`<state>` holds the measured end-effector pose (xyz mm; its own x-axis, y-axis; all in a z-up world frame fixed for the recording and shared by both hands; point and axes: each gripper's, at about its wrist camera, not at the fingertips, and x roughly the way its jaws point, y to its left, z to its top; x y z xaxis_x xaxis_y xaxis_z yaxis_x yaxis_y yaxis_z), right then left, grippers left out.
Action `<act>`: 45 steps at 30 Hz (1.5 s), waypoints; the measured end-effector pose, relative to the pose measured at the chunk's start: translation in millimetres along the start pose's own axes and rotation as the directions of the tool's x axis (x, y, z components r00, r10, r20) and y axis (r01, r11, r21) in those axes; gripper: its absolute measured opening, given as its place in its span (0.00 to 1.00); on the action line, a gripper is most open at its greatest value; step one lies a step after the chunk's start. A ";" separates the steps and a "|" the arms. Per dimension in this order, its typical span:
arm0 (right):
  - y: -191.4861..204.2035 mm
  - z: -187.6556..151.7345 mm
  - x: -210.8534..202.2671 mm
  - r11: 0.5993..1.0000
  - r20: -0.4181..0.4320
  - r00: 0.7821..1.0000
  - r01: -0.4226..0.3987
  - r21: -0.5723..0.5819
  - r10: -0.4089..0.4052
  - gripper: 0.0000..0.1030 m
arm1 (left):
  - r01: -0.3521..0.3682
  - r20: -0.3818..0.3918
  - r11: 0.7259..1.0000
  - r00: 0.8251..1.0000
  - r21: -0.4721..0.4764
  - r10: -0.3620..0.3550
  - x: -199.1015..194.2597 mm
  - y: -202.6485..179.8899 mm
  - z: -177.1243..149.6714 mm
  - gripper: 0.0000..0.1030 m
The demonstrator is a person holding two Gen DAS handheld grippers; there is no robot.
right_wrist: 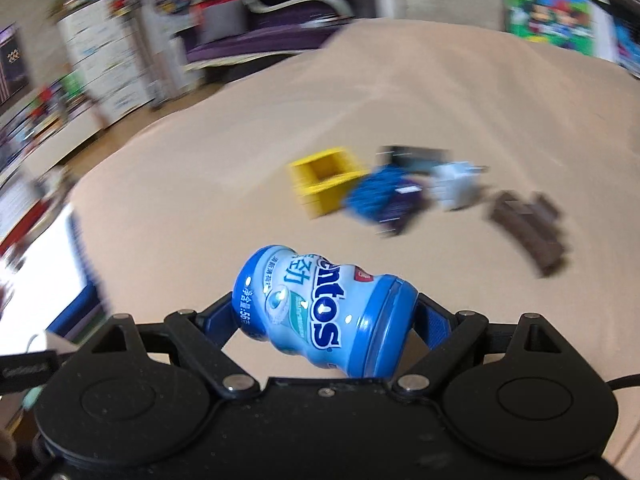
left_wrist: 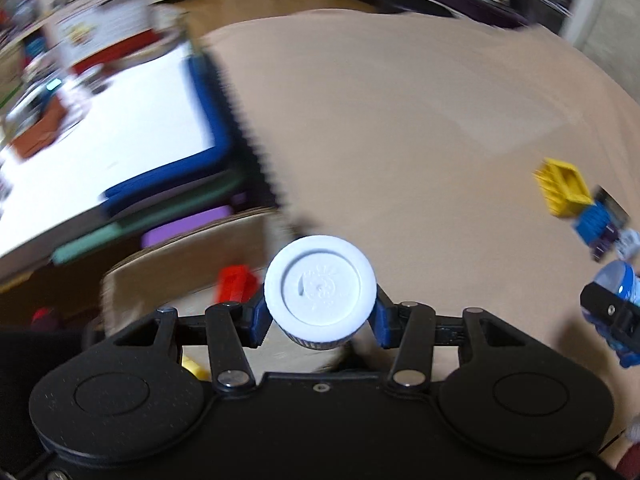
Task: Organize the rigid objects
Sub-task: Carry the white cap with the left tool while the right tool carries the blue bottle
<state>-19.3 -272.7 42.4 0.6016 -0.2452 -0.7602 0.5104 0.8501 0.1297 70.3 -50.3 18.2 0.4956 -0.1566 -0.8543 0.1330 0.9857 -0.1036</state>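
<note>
Both loads are mid-carry: my left gripper (left_wrist: 320, 322) pinches a white-capped bottle (left_wrist: 320, 294), my right gripper (right_wrist: 326, 316) clamps the Mentos bottle (right_wrist: 320, 308), and next, I judge, each needs setting down in the cardboard box (left_wrist: 184, 264) at lower left.

You're working over a tabletop (right_wrist: 248, 128) covered in a smooth beige cloth, rounded at its far edge. Lying directly on it you have a loose cluster: a yellow open-topped block (right_wrist: 325, 185), then touching its right side a blue studded piece (right_wrist: 372, 194), with a dark purple piece (right_wrist: 404, 206) against that. Just beside these sits a pale blue-white block (right_wrist: 456, 186), and a little apart to the right a brown ridged piece (right_wrist: 528, 226). Motion blur hides finer detail.
</note>
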 end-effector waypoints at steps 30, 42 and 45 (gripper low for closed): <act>196.6 -60.5 36.3 0.955 -0.270 0.960 -0.150 -0.254 0.079 0.87 | -0.158 -0.113 0.933 0.985 -0.324 0.128 16.2 130.4 -26.9 0.47; 206.8 -61.2 45.8 0.952 -0.281 0.956 -0.162 -0.260 0.086 0.87 | -0.168 -0.136 0.934 0.982 -0.314 0.130 18.7 130.6 -27.2 0.48; 209.2 -61.3 46.6 0.952 -0.283 0.955 -0.162 -0.261 0.085 0.88 | -0.175 -0.135 0.932 0.981 -0.317 0.138 18.5 131.3 -27.4 0.52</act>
<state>77.8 -77.7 -4.9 0.4444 -0.0300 -0.8953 0.2279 0.9703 0.0806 73.4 78.0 -25.1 0.3891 -0.0094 -0.9211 -0.2350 0.9658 -0.1091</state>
